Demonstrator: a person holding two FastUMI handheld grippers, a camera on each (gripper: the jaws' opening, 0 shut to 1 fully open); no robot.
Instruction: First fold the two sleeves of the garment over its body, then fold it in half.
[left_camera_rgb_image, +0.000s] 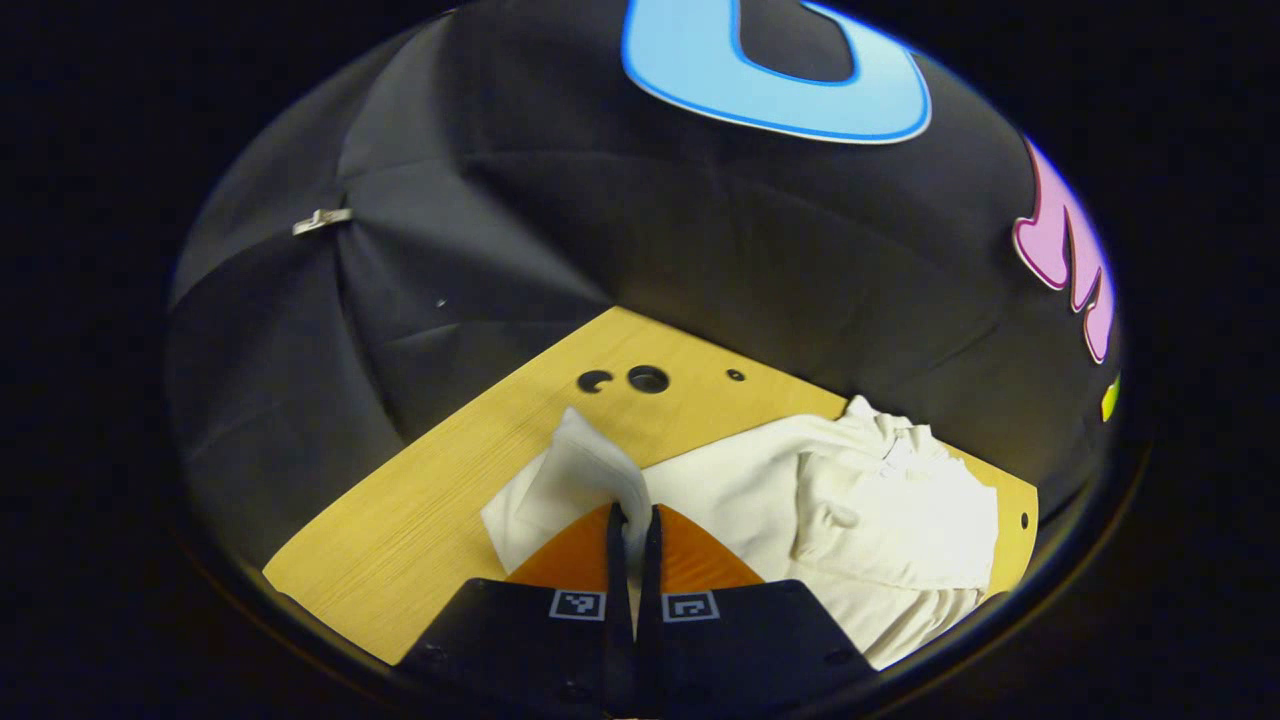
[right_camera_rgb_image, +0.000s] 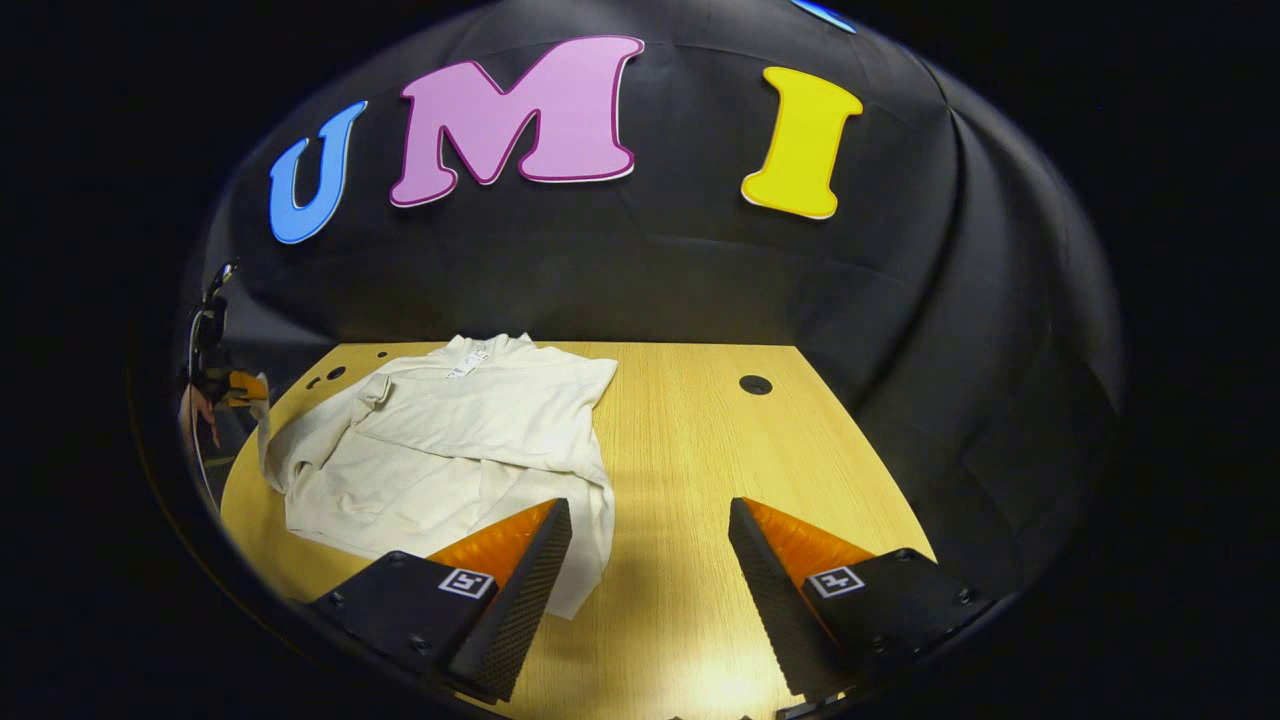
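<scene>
A cream long-sleeved garment (right_camera_rgb_image: 450, 440) lies on the wooden table (right_camera_rgb_image: 700, 450), collar toward the back wall. My left gripper (left_camera_rgb_image: 630, 515) is shut on the end of one sleeve (left_camera_rgb_image: 585, 465), and the fabric stands up in a fold between the fingertips, lifted off the table. In the right gripper view that gripper (right_camera_rgb_image: 235, 388), held by a hand, is at the far left edge beside the garment. My right gripper (right_camera_rgb_image: 648, 530) is open above the garment's near right hem, with nothing between its fingers. The garment's body (left_camera_rgb_image: 880, 500) is bunched and wrinkled.
Round cable holes pierce the table top (left_camera_rgb_image: 648, 378) (right_camera_rgb_image: 755, 384). The black cloth wall closes off the table at the back and sides. Bare wood stretches to the right of the garment (right_camera_rgb_image: 760, 470).
</scene>
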